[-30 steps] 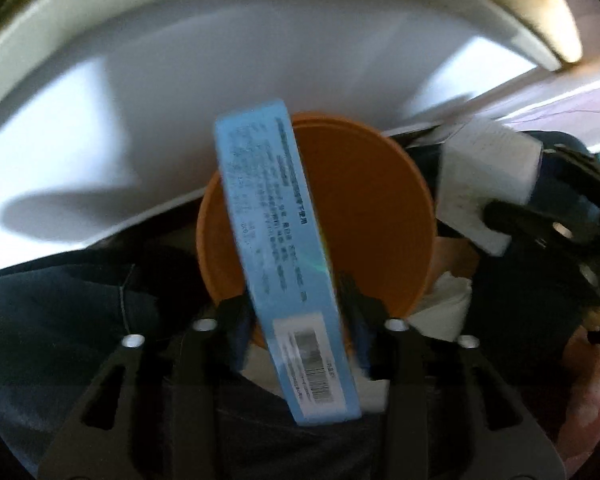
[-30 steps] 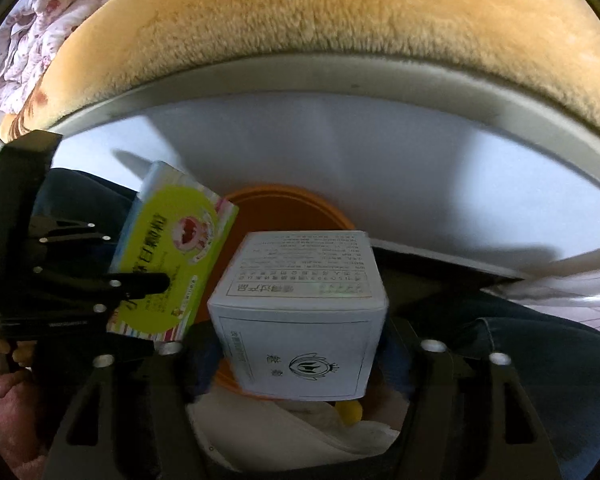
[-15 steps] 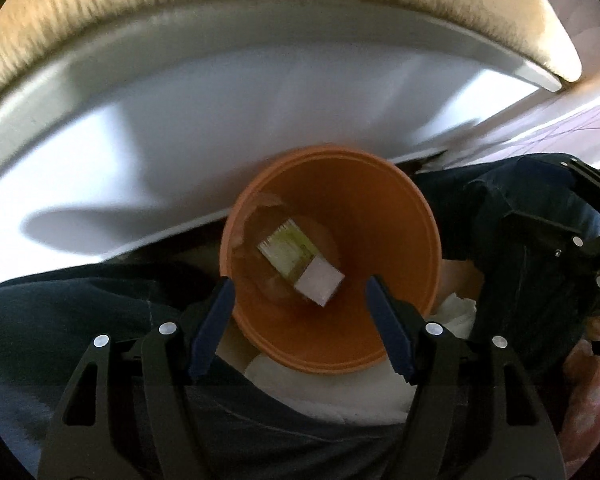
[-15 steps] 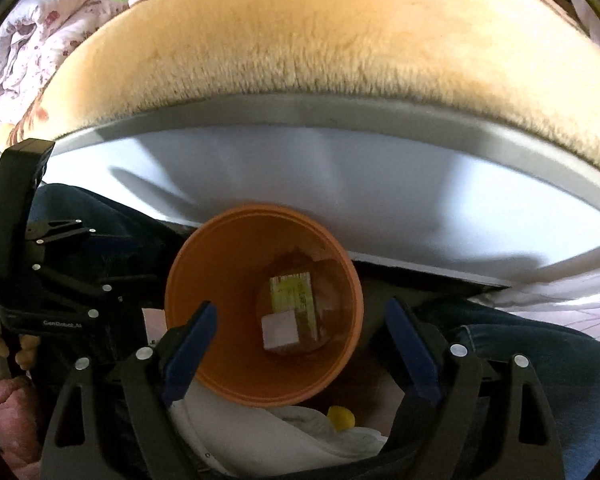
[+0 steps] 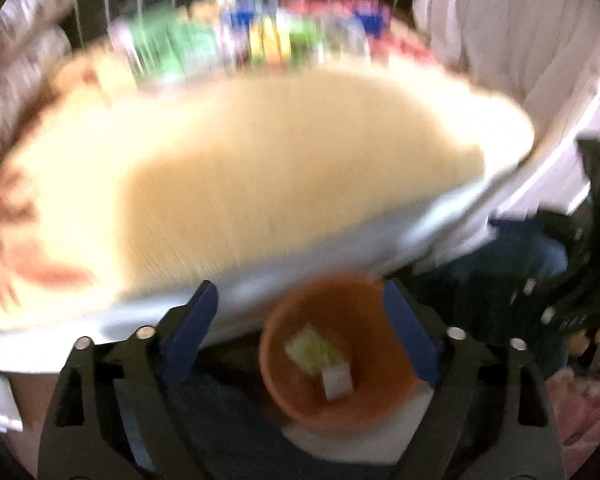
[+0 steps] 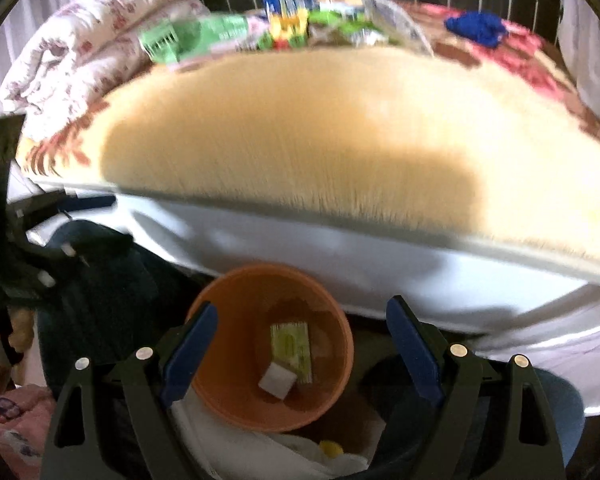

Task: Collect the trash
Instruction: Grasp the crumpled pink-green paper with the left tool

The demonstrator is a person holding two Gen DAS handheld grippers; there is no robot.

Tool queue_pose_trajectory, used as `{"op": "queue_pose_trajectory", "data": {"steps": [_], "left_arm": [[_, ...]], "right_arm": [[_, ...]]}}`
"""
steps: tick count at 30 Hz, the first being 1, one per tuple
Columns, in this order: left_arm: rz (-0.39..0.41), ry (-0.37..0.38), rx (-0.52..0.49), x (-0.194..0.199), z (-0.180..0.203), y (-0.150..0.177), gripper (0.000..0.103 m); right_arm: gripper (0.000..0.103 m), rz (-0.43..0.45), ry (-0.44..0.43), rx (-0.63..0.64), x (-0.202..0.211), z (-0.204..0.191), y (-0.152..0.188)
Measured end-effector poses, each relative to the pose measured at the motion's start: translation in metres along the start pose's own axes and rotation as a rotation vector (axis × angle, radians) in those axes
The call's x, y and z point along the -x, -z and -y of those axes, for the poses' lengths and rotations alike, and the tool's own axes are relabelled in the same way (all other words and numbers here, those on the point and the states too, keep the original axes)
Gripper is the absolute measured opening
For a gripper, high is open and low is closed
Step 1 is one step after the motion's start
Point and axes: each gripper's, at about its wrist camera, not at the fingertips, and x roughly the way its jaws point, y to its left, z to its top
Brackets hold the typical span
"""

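Observation:
An orange bin (image 6: 236, 392) stands on the floor in front of the bed. A yellow-green box (image 6: 290, 344) and a white box (image 6: 276, 379) lie inside it. The bin also shows in the blurred left wrist view (image 5: 376, 396), with both boxes inside. My left gripper (image 5: 300, 344) is open and empty above the bin. My right gripper (image 6: 302, 354) is open and empty above the bin. Several colourful packets (image 6: 204, 34) lie at the far side of the bed.
A tan fleece blanket (image 6: 300, 128) covers the bed, with a white bed side (image 6: 380, 264) below it. A folded floral quilt (image 6: 92, 28) lies at the left. A blue cloth (image 6: 476, 28) lies at the far right. Jeans-clad legs flank the bin.
Both grippers dropped their boxes into the orange bin and opened. Both have since tilted up and pulled back, so the bed top and the packets now show.

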Motion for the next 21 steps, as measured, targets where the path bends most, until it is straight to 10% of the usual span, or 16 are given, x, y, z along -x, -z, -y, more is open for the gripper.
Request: {"op": "queue_pose_trajectory", "data": {"steps": [10, 16, 21], "left_arm": [[0.217, -0.121, 0.213, 0.002, -0.076, -0.088, 0.092], [0.199, -0.147, 0.305, -0.029, -0.111, -0.124, 0.091], [0.166, -0.136, 0.329, -0.041, -0.117, -0.131, 0.04]], "right_arm": [[0.085, 0.061, -0.014, 0.019, 0.007, -0.014, -0.004], [0.085, 0.077, -0.003, 0.033, 0.009, -0.019, -0.004], [0.085, 0.08, -0.001, 0.028, 0.009, -0.017, -0.006]]}}
